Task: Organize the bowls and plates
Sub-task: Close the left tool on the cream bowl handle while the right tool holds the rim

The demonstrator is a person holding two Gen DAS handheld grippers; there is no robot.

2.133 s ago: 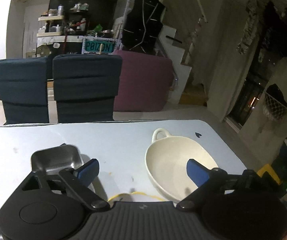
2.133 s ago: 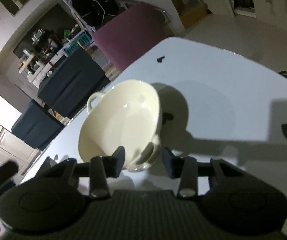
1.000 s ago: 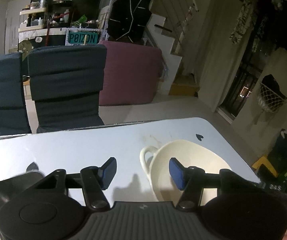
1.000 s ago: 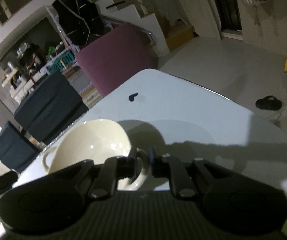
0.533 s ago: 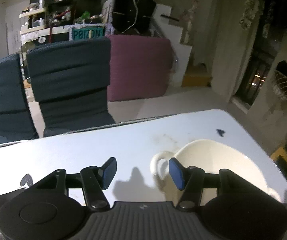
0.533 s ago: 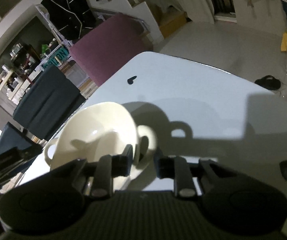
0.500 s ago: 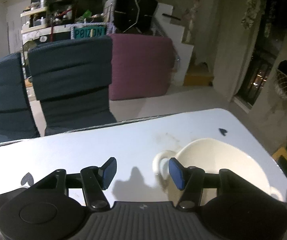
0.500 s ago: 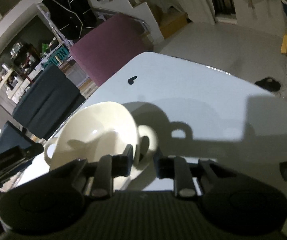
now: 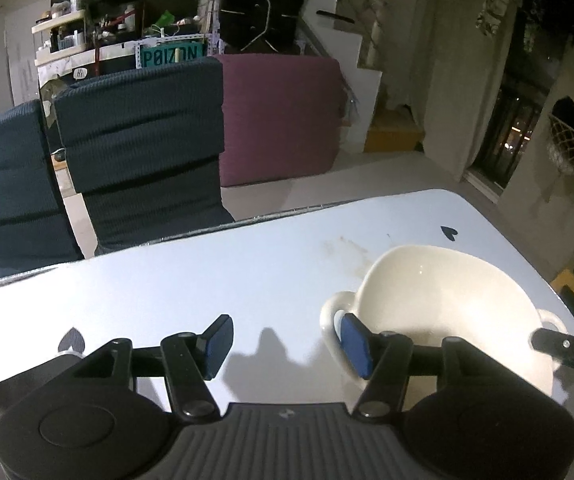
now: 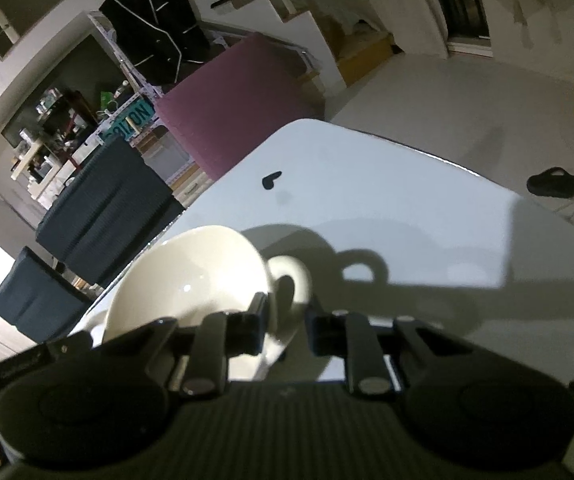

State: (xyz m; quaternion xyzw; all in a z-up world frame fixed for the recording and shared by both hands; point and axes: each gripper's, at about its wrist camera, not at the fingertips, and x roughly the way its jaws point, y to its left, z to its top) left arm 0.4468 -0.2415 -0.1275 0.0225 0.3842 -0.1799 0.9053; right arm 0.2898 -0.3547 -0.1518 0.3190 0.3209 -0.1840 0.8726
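Note:
A cream oval dish (image 9: 447, 304) with a loop handle at each end is held tilted above the white table (image 9: 207, 288). My left gripper (image 9: 283, 344) is open with blue pads; its right pad (image 9: 355, 344) is at the dish's left handle, not closed on it. My right gripper (image 10: 287, 326) is shut on the dish's other handle (image 10: 291, 280), with the dish (image 10: 191, 280) to its left. The right gripper's tip shows in the left wrist view (image 9: 555, 344).
Two dark blue chairs (image 9: 139, 148) stand behind the table's far edge, with a maroon cushion block (image 9: 279, 116) beyond. Black heart stickers (image 9: 449, 233) mark the tabletop. The table's right edge (image 10: 447, 164) drops to the floor, where a black slipper (image 10: 553, 188) lies.
The right gripper closed on the dish's handle and lifted the dish off the table. The left gripper left the steel tray and moved right toward the dish's other handle, narrowing somewhat.

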